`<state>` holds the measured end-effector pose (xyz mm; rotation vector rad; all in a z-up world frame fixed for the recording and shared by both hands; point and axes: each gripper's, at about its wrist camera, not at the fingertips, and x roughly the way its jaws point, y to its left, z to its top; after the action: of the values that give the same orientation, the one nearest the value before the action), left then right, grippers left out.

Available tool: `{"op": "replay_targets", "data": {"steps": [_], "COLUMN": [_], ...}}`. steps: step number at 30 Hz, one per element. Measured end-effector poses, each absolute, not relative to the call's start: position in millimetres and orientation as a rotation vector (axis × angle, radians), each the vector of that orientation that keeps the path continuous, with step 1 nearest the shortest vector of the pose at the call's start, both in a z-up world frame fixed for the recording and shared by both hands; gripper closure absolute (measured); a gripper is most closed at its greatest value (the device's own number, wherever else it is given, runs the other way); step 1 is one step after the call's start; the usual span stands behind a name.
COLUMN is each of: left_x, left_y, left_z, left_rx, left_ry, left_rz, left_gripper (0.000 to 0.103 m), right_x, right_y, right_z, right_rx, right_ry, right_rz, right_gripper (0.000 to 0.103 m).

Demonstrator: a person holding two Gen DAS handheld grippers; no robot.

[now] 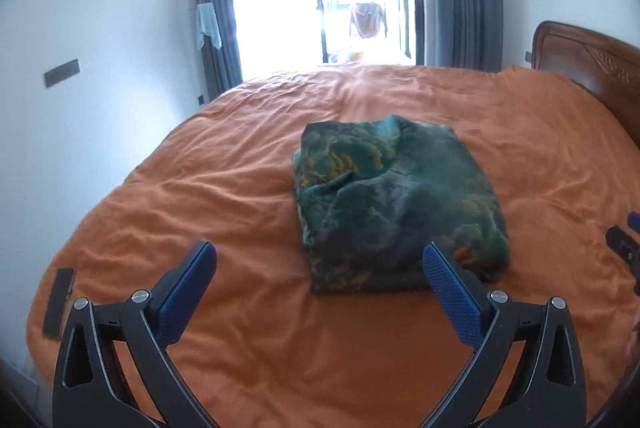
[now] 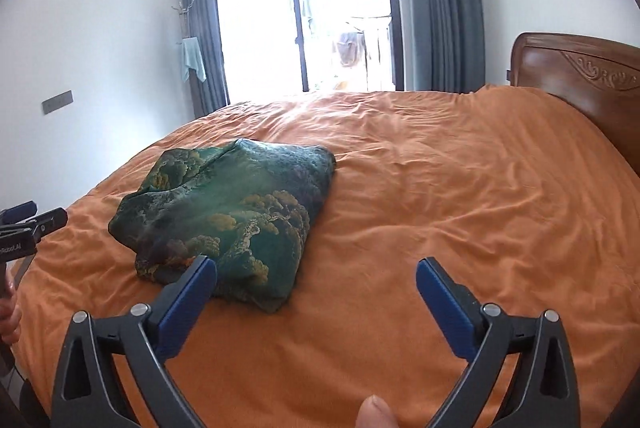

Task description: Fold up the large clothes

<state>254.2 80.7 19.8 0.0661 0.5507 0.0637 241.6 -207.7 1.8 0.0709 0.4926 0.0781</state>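
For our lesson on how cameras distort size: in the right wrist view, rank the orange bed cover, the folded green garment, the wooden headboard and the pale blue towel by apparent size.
1. Orange bed cover
2. Folded green garment
3. Wooden headboard, though cut off by the frame edge, so unsure against the garment
4. Pale blue towel, far off, so its true size is unsure

Bare orange bedspread (image 2: 440, 188) lies open around the folded garment (image 2: 228, 216), the only obstacle; headboard (image 2: 580, 76) bounds the right.

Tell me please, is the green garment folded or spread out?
Folded: the garment lies as a compact layered bundle on the bed.
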Motion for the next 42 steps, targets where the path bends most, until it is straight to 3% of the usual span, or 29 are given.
{"op": "replay_targets", "data": {"steps": [13,42], "left_x": [160,133], "left_y": [14,14], "left_z": [38,32], "left_rx": [0.115,0.093], "left_ry": [0.528,0.596], "left_rz": [0.117,0.098], "left_gripper": [0.000,0.000], "right_x": [164,123], "right_y": [-209,-152], "right_z": [25,34], "right_rx": [0.038,-0.069], "right_ry": [0.445,0.559], "right_rz": [-0.055,-0.020], "right_gripper": [0.001,0.001]}}
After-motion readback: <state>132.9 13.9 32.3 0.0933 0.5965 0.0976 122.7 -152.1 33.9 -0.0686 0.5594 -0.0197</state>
